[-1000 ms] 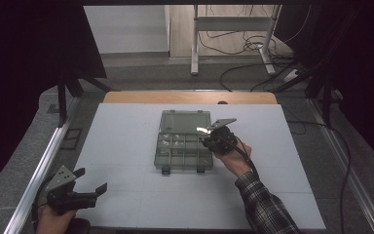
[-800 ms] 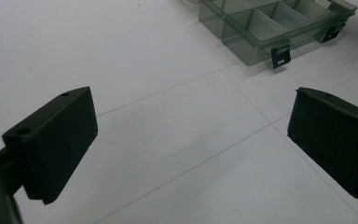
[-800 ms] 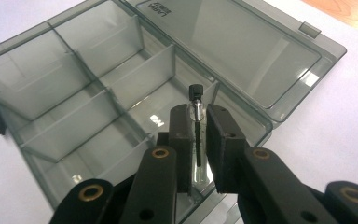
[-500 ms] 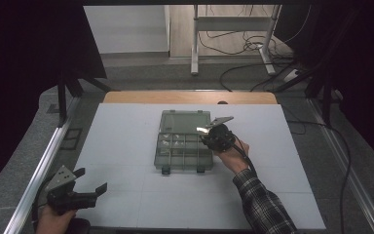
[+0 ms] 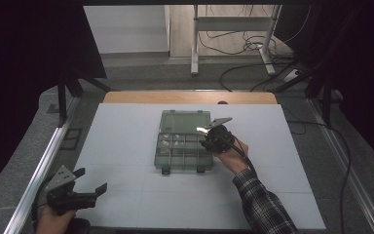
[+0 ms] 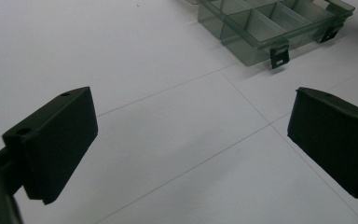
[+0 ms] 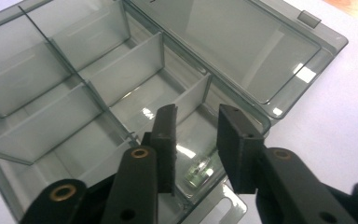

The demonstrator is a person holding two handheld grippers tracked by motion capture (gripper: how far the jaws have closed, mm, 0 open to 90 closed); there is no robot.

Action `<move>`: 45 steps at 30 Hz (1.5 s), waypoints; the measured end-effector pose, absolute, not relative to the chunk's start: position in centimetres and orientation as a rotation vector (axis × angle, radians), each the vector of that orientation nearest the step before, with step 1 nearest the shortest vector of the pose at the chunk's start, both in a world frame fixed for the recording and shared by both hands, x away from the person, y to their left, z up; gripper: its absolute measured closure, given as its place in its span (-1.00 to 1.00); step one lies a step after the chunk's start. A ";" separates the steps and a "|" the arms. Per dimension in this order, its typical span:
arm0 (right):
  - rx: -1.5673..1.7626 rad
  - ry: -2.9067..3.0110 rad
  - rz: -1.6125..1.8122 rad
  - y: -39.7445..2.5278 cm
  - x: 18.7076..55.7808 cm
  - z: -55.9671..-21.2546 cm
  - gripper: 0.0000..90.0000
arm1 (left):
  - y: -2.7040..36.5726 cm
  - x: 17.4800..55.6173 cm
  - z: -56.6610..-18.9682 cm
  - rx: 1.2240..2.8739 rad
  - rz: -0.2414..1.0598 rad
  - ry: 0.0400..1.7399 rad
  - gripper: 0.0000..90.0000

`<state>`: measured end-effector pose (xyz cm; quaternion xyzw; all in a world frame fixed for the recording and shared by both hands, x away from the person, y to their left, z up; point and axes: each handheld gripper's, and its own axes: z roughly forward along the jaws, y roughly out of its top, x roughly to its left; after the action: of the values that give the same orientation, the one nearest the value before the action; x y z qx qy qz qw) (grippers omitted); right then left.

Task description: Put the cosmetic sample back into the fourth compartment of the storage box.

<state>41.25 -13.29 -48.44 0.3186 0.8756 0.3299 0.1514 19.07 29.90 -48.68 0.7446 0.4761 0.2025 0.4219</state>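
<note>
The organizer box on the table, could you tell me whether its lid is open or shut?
Open. The lid of the organizer box lies folded back flat on the table, leaving the divided compartments uncovered under the right gripper.

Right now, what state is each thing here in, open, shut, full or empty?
Box: open, lid laid back flat, most compartments empty.
Small item: lying in a corner compartment.
Left gripper: open, holding nothing.
Right gripper: open, jaws over the small item.
</note>
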 end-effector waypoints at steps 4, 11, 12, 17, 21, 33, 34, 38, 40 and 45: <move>0.912 2.522 0.954 -13.2 41.0 -48.3 0.36 | 29.9 19.1 -48.7 1.866 0.507 1.190 -0.96; 0.909 2.518 0.973 -13.2 40.5 -47.8 0.19 | 29.9 19.1 -48.7 1.867 0.507 1.189 -0.96; 0.912 2.517 0.976 -13.2 40.4 -47.7 0.17 | 29.9 19.1 -48.7 1.866 0.507 1.189 -0.96; 0.925 2.518 0.993 -13.4 40.0 -47.3 0.03 | 29.9 19.1 -48.7 1.868 0.508 1.188 -0.96; 0.919 2.510 1.003 -13.4 39.7 -47.0 -0.07 | 29.8 19.1 -48.7 1.868 0.508 1.188 -0.96; 0.918 2.524 1.048 -13.5 38.8 -46.3 -0.31 | 29.8 19.1 -48.7 1.870 0.508 1.188 -0.96; 0.913 2.528 1.043 -13.6 38.8 -46.3 -0.33 | 29.8 19.1 -48.7 1.869 0.508 1.188 -0.96; 0.900 2.532 1.032 -13.5 38.5 -46.2 -0.39 | 29.8 19.1 -48.7 1.868 0.508 1.188 -0.96; 0.900 2.535 1.035 -13.6 38.4 -46.1 -0.43 | 29.8 19.1 -48.7 1.868 0.507 1.188 -0.96; 0.884 2.544 1.029 -13.5 38.1 -46.0 -0.53 | 29.8 19.1 -48.7 1.868 0.507 1.187 -0.96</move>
<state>38.10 -13.51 -45.96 0.3040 0.8750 0.3541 0.1290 19.09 29.84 -48.67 0.7459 0.4741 0.2024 0.4218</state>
